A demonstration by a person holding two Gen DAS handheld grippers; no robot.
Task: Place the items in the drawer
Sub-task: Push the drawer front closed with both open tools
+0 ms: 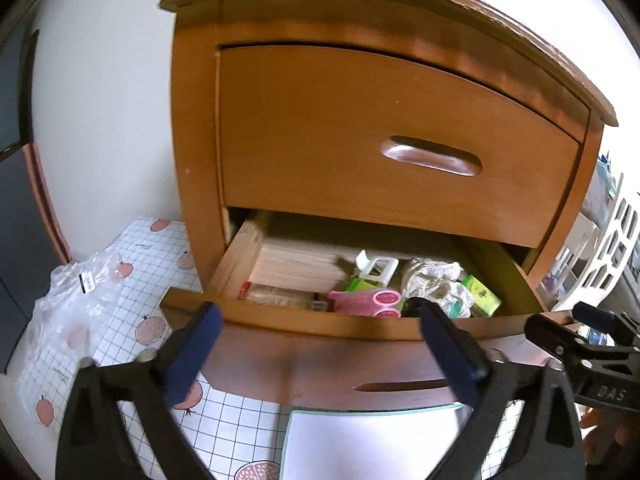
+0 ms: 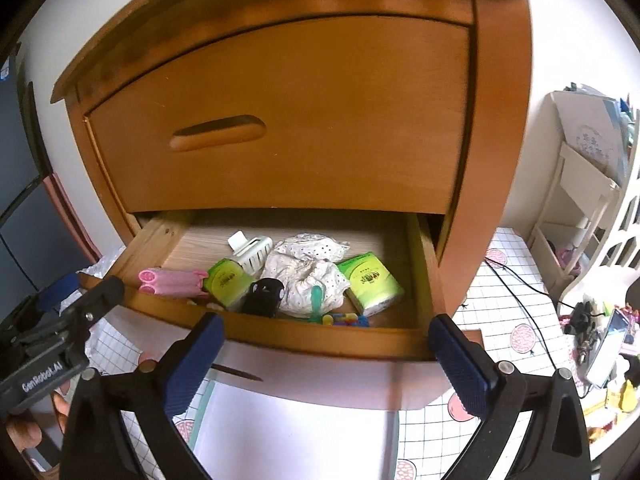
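- Blue pads sit on the fingers of the left gripper (image 1: 316, 344) and the right gripper (image 2: 326, 348). Both stand wide open and hold nothing. I think empty fingers this close to the drawer mean the things are already dropped in.
- Both grippers hang just in front of the drawer (image 2: 280, 340) and point down at it. The left one is near its left end and the right one near its right end, so each has its own side.
- A white sheet of paper (image 1: 372, 440) lies on the table just below the drawer front.
- The drawer is the lower one and it is pulled out, so things can go in from above.
- Near the drawer's front edge lie a pink roll (image 2: 170, 282), a small black thing (image 2: 264, 294) and a green box (image 2: 372, 280). They lie flat, so they cannot tip over.
- A second green box (image 2: 226, 280) lies just behind the pink roll.
- A crumpled white cloth (image 2: 312, 272) fills the middle of the drawer, between the two green boxes.
- A white plastic piece (image 2: 250, 252) lies further back, under the shut top drawer (image 2: 280, 120).
- I think closing the drawer is what is left to do. Nothing seems to poke up above its edge.
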